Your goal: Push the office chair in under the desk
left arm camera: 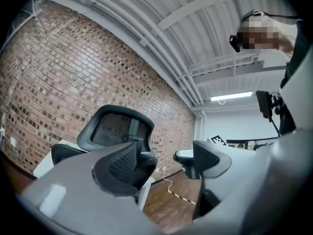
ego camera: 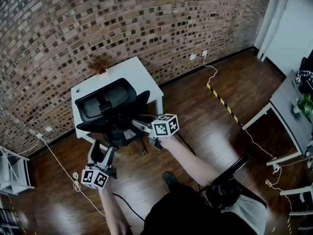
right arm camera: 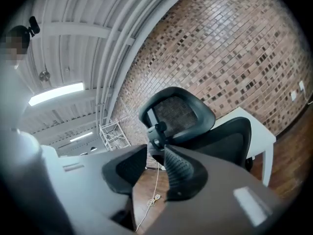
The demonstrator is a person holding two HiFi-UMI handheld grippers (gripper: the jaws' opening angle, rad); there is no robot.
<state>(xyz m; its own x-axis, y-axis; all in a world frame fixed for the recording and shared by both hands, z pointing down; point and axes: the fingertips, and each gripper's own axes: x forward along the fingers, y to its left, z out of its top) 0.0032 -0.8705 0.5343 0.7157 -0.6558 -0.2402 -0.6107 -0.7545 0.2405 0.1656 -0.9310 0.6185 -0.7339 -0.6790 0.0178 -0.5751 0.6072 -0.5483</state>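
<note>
The black office chair (ego camera: 105,104) with a mesh headrest stands at the white desk (ego camera: 139,72), its seat partly under the top and its back toward me. My left gripper (ego camera: 103,151) is just short of the chair's base on the near left. It is open with nothing between its jaws, and in the left gripper view (left arm camera: 166,160) the headrest (left arm camera: 115,129) shows beyond them. My right gripper (ego camera: 139,126) reaches in from the right beside the chair's back. Its jaws (right arm camera: 155,170) stand a narrow gap apart with nothing in it, and the chair (right arm camera: 181,114) lies behind.
A dried plant (ego camera: 99,64) stands at the desk's far edge by the brick wall. Cables (ego camera: 73,180) trail over the wood floor at left, and a yellow-black strip (ego camera: 217,98) runs at right. A second desk (ego camera: 286,106) stands far right, a white shelf (ego camera: 12,173) far left.
</note>
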